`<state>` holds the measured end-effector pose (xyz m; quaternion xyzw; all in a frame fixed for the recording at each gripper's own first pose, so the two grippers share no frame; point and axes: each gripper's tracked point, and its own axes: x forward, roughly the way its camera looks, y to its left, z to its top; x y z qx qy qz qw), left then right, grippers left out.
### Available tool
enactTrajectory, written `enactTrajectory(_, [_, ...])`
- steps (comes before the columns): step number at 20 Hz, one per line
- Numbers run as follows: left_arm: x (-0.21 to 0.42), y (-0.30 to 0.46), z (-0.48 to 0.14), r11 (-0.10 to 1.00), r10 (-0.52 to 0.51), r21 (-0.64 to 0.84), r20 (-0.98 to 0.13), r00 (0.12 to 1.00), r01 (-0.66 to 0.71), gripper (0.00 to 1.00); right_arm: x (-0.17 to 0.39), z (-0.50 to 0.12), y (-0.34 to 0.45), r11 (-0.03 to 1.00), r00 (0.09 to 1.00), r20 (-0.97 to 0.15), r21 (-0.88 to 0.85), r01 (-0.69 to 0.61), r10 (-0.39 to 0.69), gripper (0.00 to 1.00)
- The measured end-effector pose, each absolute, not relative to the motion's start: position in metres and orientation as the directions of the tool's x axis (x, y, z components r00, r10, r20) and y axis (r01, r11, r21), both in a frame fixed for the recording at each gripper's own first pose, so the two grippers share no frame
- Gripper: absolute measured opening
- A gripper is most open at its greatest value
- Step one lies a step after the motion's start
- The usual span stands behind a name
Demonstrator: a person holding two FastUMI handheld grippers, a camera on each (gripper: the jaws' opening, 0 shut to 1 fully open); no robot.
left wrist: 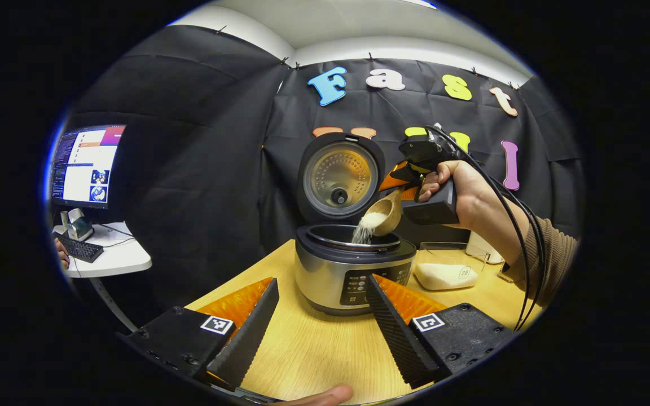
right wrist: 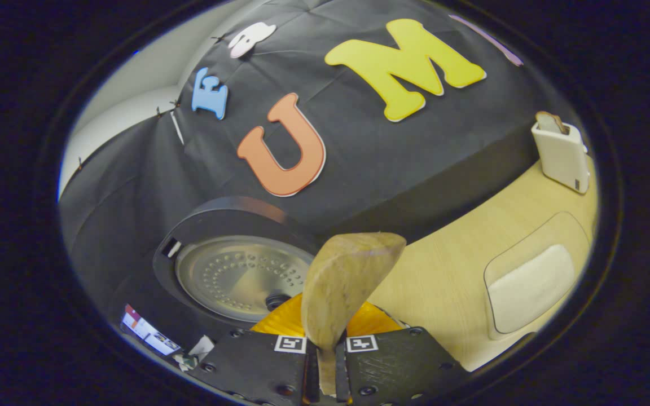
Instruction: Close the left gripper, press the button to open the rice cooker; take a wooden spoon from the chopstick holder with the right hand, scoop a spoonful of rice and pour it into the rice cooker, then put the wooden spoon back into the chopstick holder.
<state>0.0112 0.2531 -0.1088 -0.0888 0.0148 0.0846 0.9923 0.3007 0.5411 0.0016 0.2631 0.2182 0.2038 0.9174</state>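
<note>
The rice cooker stands open on the wooden table, its lid upright. A hand holds my right gripper above the pot, shut on the handle of a wooden spoon. The spoon is tipped and white rice streams from it into the inner pot. In the right gripper view the spoon's bowl rises from between the fingers of the right gripper, with the lid behind it. My left gripper stands open in front of the cooker, holding nothing.
A clear container of rice sits right of the cooker. The white chopstick holder stands at the table's back, partly behind the forearm. A monitor and a small white side table are to the left.
</note>
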Motion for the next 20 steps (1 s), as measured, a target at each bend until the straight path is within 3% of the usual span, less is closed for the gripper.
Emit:
enactTrajectory(12, [0.009,0.251,-0.115,0.971,0.155,-0.171,-0.064,0.986,-0.164,0.99,0.294,0.014,0.557,0.882,0.853,-0.229,0.184,-0.434,0.468,0.11])
enactTrajectory(20, [0.008,0.255,-0.123,0.967,0.165,-0.182,-0.089,0.982,-0.179,0.99,0.274,0.01,0.594,0.821,0.82,-0.202,-0.101,-0.562,0.536,0.1])
